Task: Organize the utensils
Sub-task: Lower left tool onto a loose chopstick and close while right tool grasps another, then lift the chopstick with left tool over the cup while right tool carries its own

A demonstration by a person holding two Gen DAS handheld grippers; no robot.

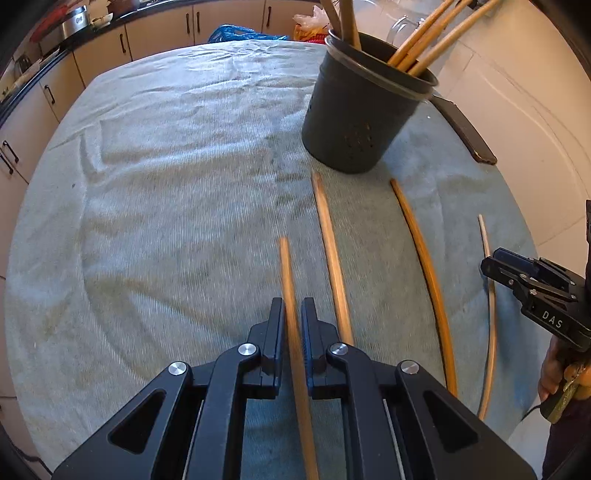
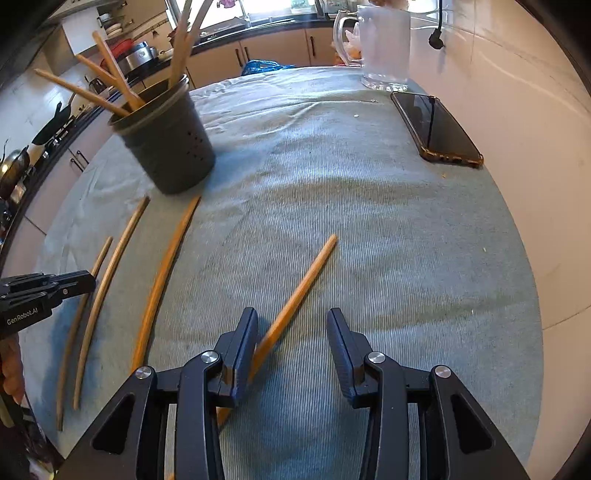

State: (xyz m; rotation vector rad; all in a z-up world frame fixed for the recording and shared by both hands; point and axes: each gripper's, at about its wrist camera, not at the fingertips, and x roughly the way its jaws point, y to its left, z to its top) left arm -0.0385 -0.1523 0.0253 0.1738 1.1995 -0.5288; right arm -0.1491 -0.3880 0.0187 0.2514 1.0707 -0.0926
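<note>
A dark grey utensil holder (image 1: pixel 364 110) (image 2: pixel 168 144) stands on the cloth-covered table with several wooden sticks in it. More wooden sticks lie on the cloth. My left gripper (image 1: pixel 293 317) is shut on one wooden stick (image 1: pixel 286 266), which also shows in the right wrist view (image 2: pixel 94 273). Two more sticks (image 1: pixel 330 240) (image 1: pixel 424 254) lie to its right. My right gripper (image 2: pixel 291 328) is open, low over the cloth, with another wooden stick (image 2: pixel 303 280) lying between its fingers, close to the left finger (image 2: pixel 245 339). The right gripper also shows in the left wrist view (image 1: pixel 487 264).
A phone (image 2: pixel 437 129) lies at the table's right edge and a glass jug (image 2: pixel 384 48) stands at the far end. A blue bag (image 1: pixel 236 35) sits beyond the far edge. Kitchen cabinets run along the left and back. A white tiled wall is on the right.
</note>
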